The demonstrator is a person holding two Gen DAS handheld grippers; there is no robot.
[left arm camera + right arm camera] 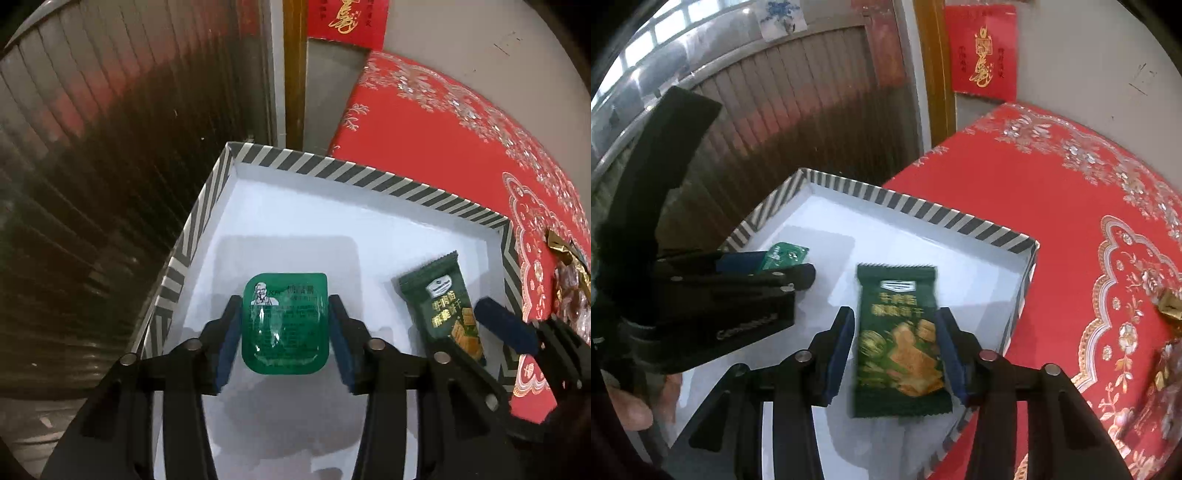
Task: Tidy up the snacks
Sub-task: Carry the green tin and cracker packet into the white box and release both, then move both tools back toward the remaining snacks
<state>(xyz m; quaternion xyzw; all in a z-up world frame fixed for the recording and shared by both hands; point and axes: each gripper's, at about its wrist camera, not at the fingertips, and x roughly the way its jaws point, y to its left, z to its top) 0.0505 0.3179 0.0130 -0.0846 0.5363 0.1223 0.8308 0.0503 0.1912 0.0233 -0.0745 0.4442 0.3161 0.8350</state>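
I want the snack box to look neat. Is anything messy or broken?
Nothing looks broken or spilled. The left tongs hold a green sauce cup and the right tongs hold a green biscuit packet, both over the striped box. A few gold-wrapped candies lie outside on the red cloth.

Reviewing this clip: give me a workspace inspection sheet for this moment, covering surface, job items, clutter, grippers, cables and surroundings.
Surface: red patterned cloth.
Job's things: striped box, white inside; green sauce cup and dark green biscuit packet, both over the box.
Clutter: gold-wrapped sweets on the cloth to the right of the box.
Grippers: left gripper with pads against the cup's sides; right gripper with pads beside the packet, contact unclear.
Cables: nothing seen.
Surroundings: ribbed metal panel, red card on the wall.
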